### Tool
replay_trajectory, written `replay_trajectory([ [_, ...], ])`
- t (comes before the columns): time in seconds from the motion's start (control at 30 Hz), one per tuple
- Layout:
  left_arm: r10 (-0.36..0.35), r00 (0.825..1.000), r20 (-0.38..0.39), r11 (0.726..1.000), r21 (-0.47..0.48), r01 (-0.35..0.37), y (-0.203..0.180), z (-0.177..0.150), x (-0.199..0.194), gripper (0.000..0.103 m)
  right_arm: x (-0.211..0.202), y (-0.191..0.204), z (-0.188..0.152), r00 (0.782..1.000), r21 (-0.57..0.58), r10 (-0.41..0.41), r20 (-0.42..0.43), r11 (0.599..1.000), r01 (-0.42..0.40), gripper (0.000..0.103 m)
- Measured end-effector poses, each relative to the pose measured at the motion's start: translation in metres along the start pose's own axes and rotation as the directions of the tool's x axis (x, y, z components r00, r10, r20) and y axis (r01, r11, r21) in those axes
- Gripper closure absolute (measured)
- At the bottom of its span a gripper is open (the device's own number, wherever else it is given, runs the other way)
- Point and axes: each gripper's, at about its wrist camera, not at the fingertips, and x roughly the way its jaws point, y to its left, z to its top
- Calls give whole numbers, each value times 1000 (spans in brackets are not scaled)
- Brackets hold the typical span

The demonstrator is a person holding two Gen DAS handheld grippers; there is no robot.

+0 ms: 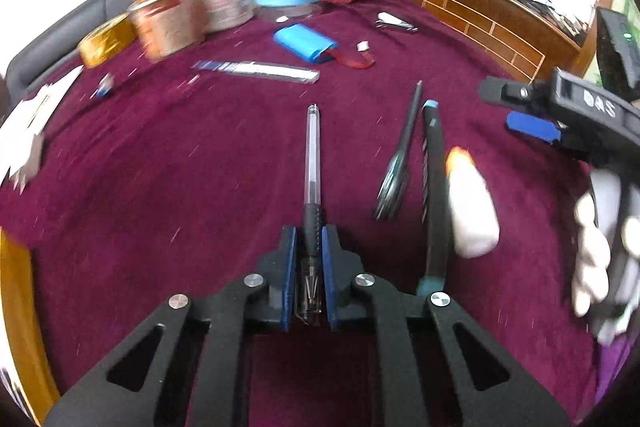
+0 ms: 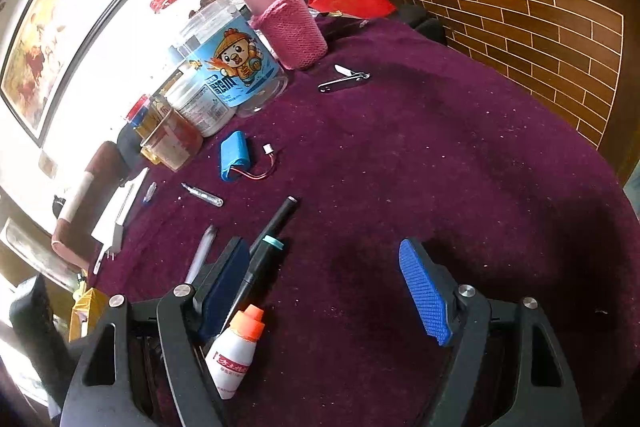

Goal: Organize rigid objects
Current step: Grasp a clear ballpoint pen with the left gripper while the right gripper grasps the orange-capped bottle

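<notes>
Pen (image 1: 311,183) | grip end clamped between left gripper (image 1: 309,267) jaws

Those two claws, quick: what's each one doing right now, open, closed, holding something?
Left claw: closed on the clear pen.
Right claw: open, holding nothing.

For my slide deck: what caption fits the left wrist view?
Left gripper shut on a clear gel pen lying on the maroon tablecloth, beside a black fork.
</notes>
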Motion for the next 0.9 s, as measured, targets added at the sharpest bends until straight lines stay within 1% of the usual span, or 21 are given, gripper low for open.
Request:
replay_trajectory([
  [0.03,4,1000,-4,1000,-12,-4,4,-5,-4,94,0,-1,0,1000,3,-1,-2,1000,1,30],
  [0.2,11,1000,-25,995,-103,-13,22,-50,-39,93,3,0,-1,1000,4,2,-21,1000,-2,30],
  [0.27,7,1000,-26,992,-128,-11,23,-58,-43,92,4,3,-2,1000,-6,3,-24,1000,-3,30],
  [0.3,9,1000,-26,991,-132,-12,23,-58,-41,91,4,4,-3,1000,-14,1,-25,1000,-1,30],
  [0.33,23,1000,-16,991,-131,-25,22,-56,-39,83,5,6,-4,1000,-23,-6,-24,1000,5,30],
  [0.37,39,999,-13,991,-126,-41,19,-51,-35,77,5,7,-6,1000,-31,-13,-24,999,12,30],
  [0.43,52,999,2,993,-105,-52,11,-43,-28,77,7,9,-7,999,-42,-23,-25,999,21,30],
  [0.47,71,997,16,994,-83,-70,6,-40,-23,82,7,9,-7,999,-45,-22,-23,999,21,30],
  [0.5,81,996,26,994,-76,-79,3,-38,-22,89,7,9,-6,1000,-48,-23,-20,999,22,30],
  [0.53,76,997,28,993,-90,-73,3,-36,-21,97,7,9,-6,999,-53,-29,-15,998,28,30],
  [0.63,21,999,32,991,-133,-16,11,-39,-27,97,10,10,-6,999,-62,-32,-18,998,31,30],
  [0.7,20,998,57,989,-147,-11,15,-45,-39,96,11,12,-7,999,-74,-28,-19,997,27,30],
  [0.8,3,994,108,985,-171,15,21,-54,-66,96,12,14,-7,1000,-88,-18,-22,996,16,30],
  [0.9,-9,984,175,979,-200,45,26,-67,-104,96,12,13,-8,1000,-87,-9,-21,996,7,30],
])
